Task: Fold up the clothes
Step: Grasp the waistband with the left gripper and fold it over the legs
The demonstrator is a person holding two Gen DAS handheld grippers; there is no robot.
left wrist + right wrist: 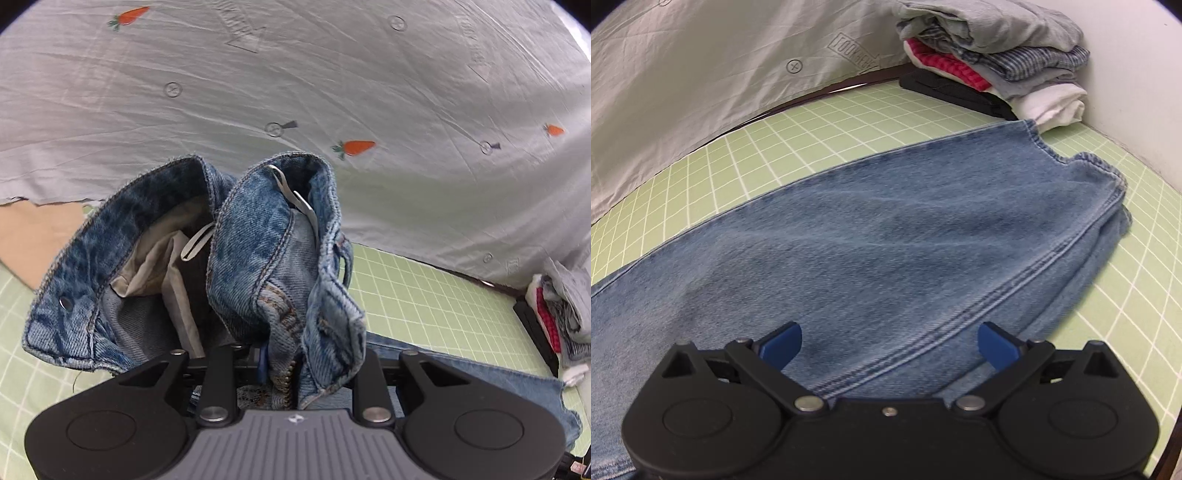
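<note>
Clamping the waistband of the jeans [266, 258], the left hand-held gripper [280, 373] has its jaws drawn together on the denim near the zipper, so the waist stands raised and gaping toward the camera, grey pocket lining showing inside. Hovering over the legs, the right hand-held gripper [889, 341] has its blue fingertips [783, 343] spread wide with nothing between them; whether they touch the cloth is hard to tell from this angle.

The jeans [886, 236] lie along the green gridded mat [820, 129] on the table, long axis running from the lifted waist to the hems, which point toward the stack of folded clothes [993, 55] at the far corner. One hem ends just beside the stack's white bottom layer. Bare mat shows along both long sides of the legs. A pale sheet with carrot prints [295, 74] bounds the far edge, and a black flat object [953, 92] sits under the stack.
</note>
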